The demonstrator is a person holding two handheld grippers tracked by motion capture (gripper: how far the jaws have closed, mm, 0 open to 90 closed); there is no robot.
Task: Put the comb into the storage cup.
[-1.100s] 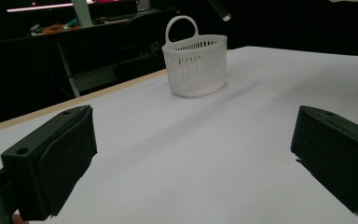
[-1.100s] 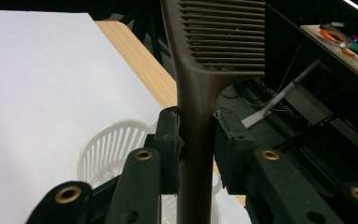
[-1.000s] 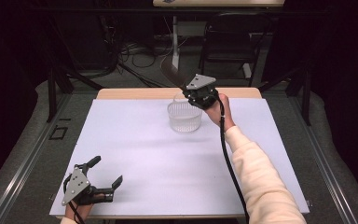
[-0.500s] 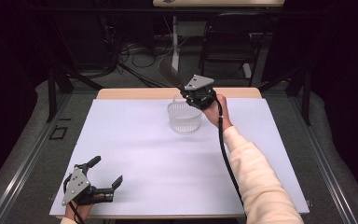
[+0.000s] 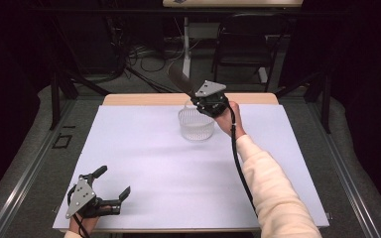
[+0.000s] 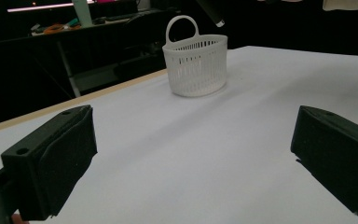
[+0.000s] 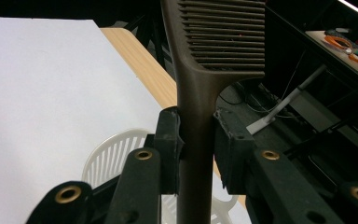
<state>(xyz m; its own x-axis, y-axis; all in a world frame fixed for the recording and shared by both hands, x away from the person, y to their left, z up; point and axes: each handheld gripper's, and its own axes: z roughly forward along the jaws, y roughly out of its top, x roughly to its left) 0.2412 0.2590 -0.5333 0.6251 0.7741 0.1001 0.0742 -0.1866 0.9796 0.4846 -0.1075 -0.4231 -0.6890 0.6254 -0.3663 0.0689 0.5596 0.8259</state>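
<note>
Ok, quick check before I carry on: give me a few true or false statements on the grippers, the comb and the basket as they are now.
1. The right gripper is shut on the comb. True.
2. The comb lies flat inside the white basket. False: it is held above the basket, teeth end up.
3. The left gripper is open and holds nothing. True.
4. The basket stands near the left gripper. False: it stands at the far side of the table, under the right gripper.

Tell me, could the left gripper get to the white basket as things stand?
Probably yes. The left gripper is open, and bare table lies between it and the basket, though the right gripper holds a comb above it.
</note>
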